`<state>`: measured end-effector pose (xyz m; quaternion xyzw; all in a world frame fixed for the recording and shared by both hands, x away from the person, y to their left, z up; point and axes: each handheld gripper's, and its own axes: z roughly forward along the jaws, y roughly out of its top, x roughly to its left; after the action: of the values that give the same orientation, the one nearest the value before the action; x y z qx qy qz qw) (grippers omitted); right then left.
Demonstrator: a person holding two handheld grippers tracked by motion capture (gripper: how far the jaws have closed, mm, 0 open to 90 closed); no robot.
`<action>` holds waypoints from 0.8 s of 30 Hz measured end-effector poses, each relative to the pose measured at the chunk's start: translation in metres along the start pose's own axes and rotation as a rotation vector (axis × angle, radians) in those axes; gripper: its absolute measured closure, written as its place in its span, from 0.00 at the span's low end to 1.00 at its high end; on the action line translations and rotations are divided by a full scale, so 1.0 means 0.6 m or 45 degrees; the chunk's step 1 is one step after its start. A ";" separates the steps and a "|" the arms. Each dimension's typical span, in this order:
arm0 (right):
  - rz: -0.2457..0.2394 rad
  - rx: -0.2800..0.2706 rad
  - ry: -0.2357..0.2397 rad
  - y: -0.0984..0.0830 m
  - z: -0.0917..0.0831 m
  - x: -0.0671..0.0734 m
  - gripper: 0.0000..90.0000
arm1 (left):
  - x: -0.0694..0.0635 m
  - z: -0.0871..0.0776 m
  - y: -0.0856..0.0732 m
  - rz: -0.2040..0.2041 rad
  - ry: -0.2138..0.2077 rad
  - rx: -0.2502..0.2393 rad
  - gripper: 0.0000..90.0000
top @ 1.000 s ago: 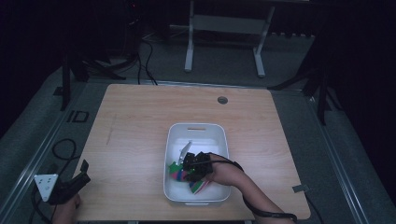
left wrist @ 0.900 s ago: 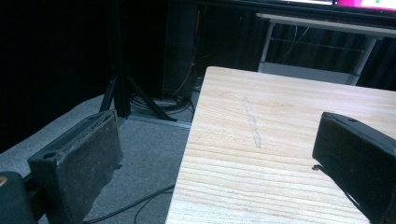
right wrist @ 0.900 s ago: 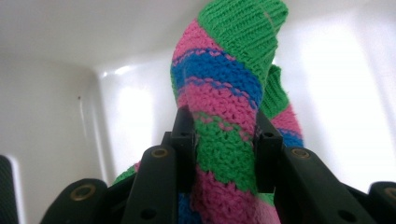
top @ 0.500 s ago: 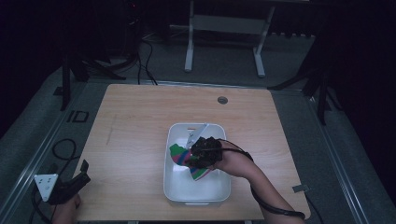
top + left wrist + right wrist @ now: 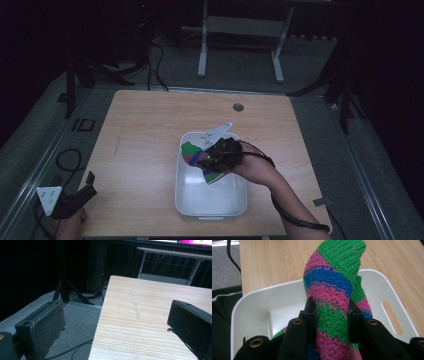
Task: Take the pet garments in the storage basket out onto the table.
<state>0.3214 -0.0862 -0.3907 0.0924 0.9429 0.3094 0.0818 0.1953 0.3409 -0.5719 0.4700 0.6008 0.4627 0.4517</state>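
Note:
A knitted sock (image 5: 329, 282) striped green, pink and blue hangs above the white bin (image 5: 195, 200). My right gripper (image 5: 331, 310) is shut on its middle, both pads pressing the knit. From above, the sock (image 5: 192, 155) drapes left and down from the right gripper (image 5: 214, 159) over the bin's far half. My left gripper (image 5: 85, 187) rests at the table's near-left corner; in its own view the left gripper (image 5: 120, 325) stands open over the bare wooden table (image 5: 150, 305), nothing between its jaws.
The white bin (image 5: 252, 312) has handle slots in its end walls and sits right of the table's middle. A round grommet (image 5: 238, 107) lies near the far edge. Cables and stand legs (image 5: 240, 45) lie on the floor around the table.
My right gripper has risen out of the bin with the sock, lifting it and carrying it toward the bin's far end. The left gripper has stayed put.

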 end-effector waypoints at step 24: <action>0.109 -0.119 -0.194 -0.034 -0.129 -0.056 0.76 | 0.000 0.000 0.000 0.001 0.004 -0.004 0.02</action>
<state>0.3350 -0.1539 -0.3383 0.1520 0.9137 0.3482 0.1440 0.1951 0.3407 -0.5720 0.4690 0.6006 0.4647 0.4511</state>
